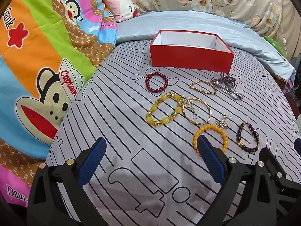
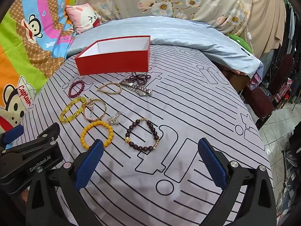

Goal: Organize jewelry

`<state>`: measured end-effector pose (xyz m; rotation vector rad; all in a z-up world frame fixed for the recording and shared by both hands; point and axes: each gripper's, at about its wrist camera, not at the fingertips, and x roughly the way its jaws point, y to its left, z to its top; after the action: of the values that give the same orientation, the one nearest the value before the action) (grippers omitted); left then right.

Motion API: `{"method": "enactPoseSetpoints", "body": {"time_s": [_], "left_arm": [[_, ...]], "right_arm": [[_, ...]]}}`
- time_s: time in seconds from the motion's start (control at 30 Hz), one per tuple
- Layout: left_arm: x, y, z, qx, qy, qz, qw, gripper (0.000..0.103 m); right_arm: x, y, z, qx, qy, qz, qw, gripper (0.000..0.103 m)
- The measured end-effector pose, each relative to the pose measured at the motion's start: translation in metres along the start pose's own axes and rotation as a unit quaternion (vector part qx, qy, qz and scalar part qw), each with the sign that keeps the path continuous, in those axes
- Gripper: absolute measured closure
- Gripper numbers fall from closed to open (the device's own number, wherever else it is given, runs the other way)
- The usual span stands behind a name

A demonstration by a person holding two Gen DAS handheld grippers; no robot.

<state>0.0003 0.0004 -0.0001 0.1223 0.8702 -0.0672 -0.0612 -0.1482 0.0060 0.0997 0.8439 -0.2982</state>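
An empty red box (image 1: 191, 57) (image 2: 114, 63) with a white inside stands on the striped grey sheet. In front of it lie a dark red bead bracelet (image 1: 156, 82) (image 2: 76, 89), a thin gold bead chain (image 1: 203, 87) (image 2: 111, 88), a silver watch (image 1: 228, 90) (image 2: 138, 90), a purple bead strand (image 2: 139, 78), a chunky yellow bracelet (image 1: 163, 112) (image 2: 72, 109), a gold bangle (image 1: 196, 111) (image 2: 95, 109), silver earrings (image 1: 222, 122) (image 2: 113, 120), an orange bead bracelet (image 1: 210, 138) (image 2: 96, 134) and a dark bead bracelet (image 1: 248, 137) (image 2: 144, 135). My left gripper (image 1: 151, 146) and right gripper (image 2: 149, 147) are open and empty, short of the jewelry.
A cartoon monkey quilt (image 1: 37, 66) lies to the left. A light blue blanket (image 2: 178, 32) and a pink pillow (image 2: 83, 17) lie behind the box. The bed edge (image 2: 259, 131) drops to a tiled floor on the right, next to a dark chair (image 2: 267, 98).
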Motion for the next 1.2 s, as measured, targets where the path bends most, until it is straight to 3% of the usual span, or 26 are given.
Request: {"method": "enactPoseSetpoints", "body": {"time_s": [1.2], "left_arm": [[0.0002,0.0007,-0.0032,0.010,0.003,-0.002,0.9999,0.011]], "right_arm": [[0.0010,0.0010,-0.0025,0.003,0.002,0.002,1.000,0.007]]}}
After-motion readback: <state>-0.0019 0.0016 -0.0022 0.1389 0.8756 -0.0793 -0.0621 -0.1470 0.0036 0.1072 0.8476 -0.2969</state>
